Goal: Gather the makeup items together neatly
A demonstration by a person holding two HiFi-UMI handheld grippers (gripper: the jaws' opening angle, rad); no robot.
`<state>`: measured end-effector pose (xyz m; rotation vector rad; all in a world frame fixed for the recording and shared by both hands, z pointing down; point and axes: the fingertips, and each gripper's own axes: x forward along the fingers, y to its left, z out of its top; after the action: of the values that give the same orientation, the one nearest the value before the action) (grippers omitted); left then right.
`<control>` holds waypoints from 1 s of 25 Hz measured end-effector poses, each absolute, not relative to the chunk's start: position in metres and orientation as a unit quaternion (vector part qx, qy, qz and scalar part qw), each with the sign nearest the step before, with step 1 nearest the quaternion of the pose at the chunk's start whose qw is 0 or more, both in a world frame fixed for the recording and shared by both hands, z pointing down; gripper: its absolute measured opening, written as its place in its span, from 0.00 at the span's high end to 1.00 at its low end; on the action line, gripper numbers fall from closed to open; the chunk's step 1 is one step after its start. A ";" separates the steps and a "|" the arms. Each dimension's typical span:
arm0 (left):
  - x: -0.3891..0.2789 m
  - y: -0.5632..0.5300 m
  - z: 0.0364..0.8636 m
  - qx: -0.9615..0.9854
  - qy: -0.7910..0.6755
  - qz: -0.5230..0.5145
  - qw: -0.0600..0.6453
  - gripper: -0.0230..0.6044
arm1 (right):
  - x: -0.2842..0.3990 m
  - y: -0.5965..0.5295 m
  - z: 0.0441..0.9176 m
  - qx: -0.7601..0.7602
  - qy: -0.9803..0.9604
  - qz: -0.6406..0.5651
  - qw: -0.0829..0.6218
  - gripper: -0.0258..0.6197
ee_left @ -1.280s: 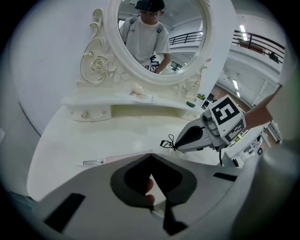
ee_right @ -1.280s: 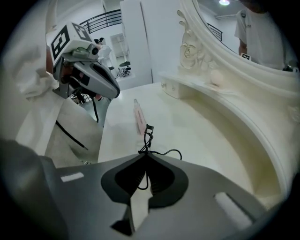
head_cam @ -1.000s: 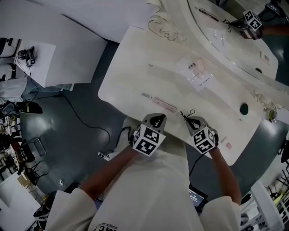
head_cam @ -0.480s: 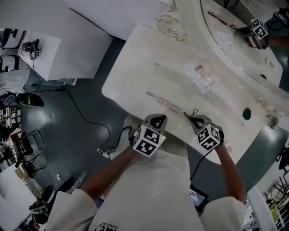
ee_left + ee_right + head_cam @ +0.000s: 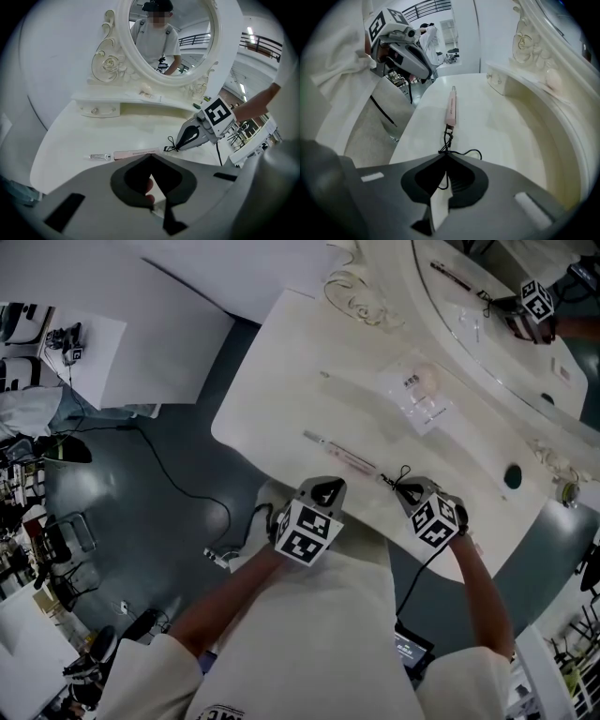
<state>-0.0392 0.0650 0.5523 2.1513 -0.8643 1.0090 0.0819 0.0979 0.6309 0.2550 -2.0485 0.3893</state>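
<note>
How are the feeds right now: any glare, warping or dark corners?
Head view: dim, flat light; the white table washes out pale items. Left gripper view: heavy fisheye bending, black corners, the mirror shows a reflection. Right gripper view: same black corners; the pink tube is sharp, the edges blur.

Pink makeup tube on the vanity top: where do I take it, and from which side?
Probably the middle of the pink makeup tube, coming from straight above with the jaws across its narrow width. It lies flat, long and thin on the vanity top, so a grip near either end would likely let it swing.
</note>
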 end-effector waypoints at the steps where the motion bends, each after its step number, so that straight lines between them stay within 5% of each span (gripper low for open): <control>1: -0.039 0.065 0.552 0.811 -0.326 0.381 0.302 0.96 | 0.082 0.098 0.631 0.105 -0.846 0.161 0.497 0.94; 25: -0.033 0.065 0.552 0.817 -0.313 0.385 0.295 0.96 | 0.082 0.094 0.627 0.133 -0.847 0.177 0.483 0.90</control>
<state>-0.0334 0.0649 0.5519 2.1737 -0.8325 1.0257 0.0823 0.0943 0.6270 0.3237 -2.0646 0.4317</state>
